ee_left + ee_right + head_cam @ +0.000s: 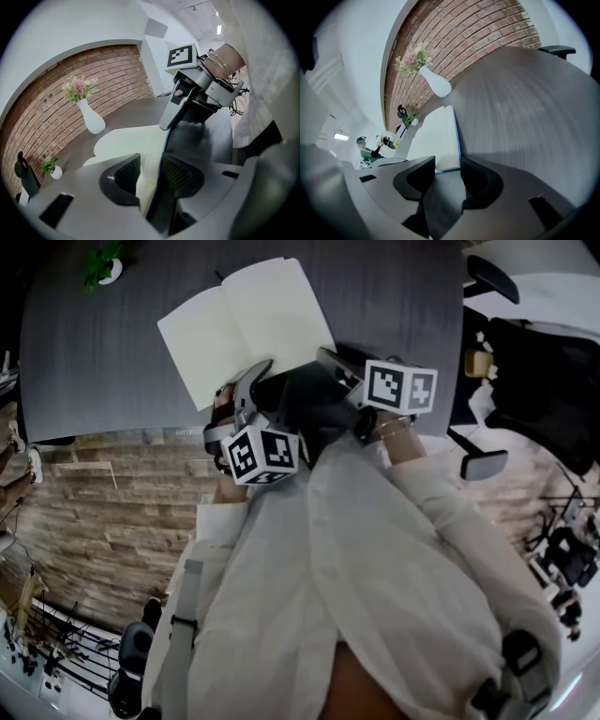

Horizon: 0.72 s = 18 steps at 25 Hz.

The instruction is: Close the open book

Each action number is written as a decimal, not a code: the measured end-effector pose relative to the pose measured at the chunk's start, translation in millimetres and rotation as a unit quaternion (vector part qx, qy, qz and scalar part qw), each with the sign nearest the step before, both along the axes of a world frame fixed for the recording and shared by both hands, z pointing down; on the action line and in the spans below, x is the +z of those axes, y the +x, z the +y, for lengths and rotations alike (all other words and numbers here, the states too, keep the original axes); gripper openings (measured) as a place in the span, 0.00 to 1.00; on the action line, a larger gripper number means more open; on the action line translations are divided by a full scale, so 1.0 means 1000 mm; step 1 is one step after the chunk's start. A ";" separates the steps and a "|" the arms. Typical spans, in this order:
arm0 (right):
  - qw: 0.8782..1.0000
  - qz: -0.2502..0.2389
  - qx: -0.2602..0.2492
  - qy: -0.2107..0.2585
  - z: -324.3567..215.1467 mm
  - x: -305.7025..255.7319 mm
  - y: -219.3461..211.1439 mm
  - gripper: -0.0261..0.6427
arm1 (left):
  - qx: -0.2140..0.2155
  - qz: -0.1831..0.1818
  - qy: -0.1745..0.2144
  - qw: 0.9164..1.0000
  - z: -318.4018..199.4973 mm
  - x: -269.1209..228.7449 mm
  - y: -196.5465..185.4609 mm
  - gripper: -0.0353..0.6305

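Note:
An open book (244,324) with white pages lies on a dark grey table (394,296). My left gripper (251,388) is at the book's near edge. In the left gripper view its jaws (151,171) are shut on a stack of white pages (126,138) and the dark, blue-edged cover (187,140), which rises from them. My right gripper (328,364) is at the book's right side, with one finger (171,117) against the cover. In the right gripper view its jaws (447,168) stand wide, and a corner of the book (436,136) lies between them.
A white vase of flowers (91,119) and a small potted plant (105,266) stand at the table's far side before a brick wall. Black office chairs (534,371) stand to the right of the table. A person (368,150) is far off in the room.

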State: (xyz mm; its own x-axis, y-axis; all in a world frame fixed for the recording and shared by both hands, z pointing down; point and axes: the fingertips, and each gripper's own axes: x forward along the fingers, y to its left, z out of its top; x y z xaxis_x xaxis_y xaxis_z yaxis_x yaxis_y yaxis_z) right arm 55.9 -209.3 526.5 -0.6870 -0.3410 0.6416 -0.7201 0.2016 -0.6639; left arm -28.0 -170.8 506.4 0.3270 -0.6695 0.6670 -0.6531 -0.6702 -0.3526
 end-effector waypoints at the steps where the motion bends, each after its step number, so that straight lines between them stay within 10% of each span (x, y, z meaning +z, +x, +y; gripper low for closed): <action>1: 1.000 -0.003 0.003 -0.003 0.000 0.000 0.000 0.28 | -0.001 0.000 -0.001 1.000 0.000 0.000 0.000 0.27; 18: 0.998 -0.064 0.006 0.008 -0.005 -0.028 0.009 0.12 | -0.030 0.024 0.002 0.999 0.002 -0.002 -0.006 0.23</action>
State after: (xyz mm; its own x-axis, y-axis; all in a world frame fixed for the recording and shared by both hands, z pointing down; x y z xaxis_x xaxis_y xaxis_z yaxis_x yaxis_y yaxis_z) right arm 65.3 -214.3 498.7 -0.7581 -0.3592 0.5443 -0.6329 0.2037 -0.7470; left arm -34.1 -168.8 504.1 0.3169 -0.6915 0.6491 -0.7086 -0.6276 -0.3226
